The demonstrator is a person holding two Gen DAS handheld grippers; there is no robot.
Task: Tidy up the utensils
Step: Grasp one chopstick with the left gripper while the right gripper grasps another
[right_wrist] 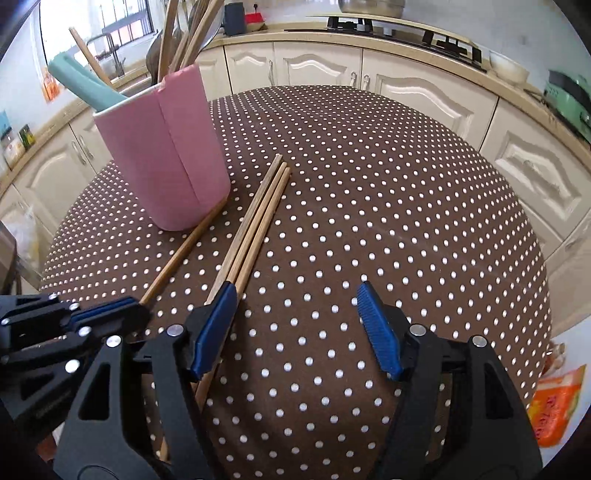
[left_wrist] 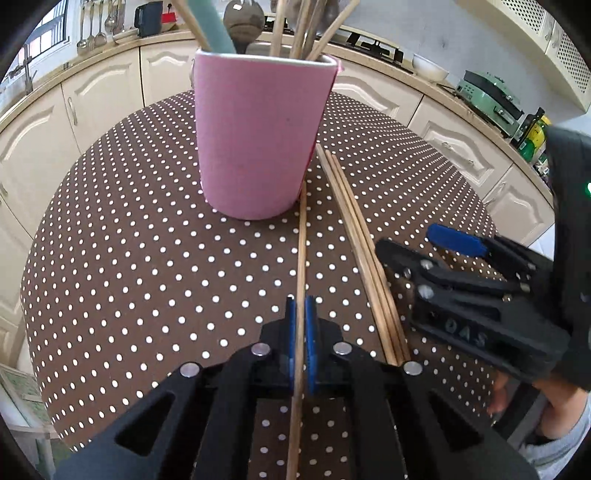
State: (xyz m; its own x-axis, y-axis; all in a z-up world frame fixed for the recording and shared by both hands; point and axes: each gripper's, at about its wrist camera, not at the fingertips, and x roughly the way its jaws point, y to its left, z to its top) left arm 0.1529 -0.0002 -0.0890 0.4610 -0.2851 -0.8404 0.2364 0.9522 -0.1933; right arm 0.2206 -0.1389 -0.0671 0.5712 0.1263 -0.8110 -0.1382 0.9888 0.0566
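A pink utensil holder [left_wrist: 255,136] stands on the dotted table, full of wooden chopsticks, a teal handle and a ladle; it also shows in the right wrist view [right_wrist: 166,162]. My left gripper [left_wrist: 301,314] is shut on a single wooden chopstick [left_wrist: 302,236] that lies on the table with its far tip at the holder's base. In the right wrist view this chopstick [right_wrist: 184,243] runs into the left gripper [right_wrist: 110,308]. Three chopsticks [left_wrist: 354,229] lie side by side to the right. My right gripper [right_wrist: 297,310] is open, its left finger [right_wrist: 218,325] over those chopsticks [right_wrist: 255,221].
The round table has a brown cloth with white dots [right_wrist: 369,203]. Cream kitchen cabinets [left_wrist: 103,88] and a counter curve around it, with a gas hob [right_wrist: 406,29], a white bowl [left_wrist: 428,66] and a green appliance [left_wrist: 487,96]. An orange packet [right_wrist: 554,402] lies beyond the table's right edge.
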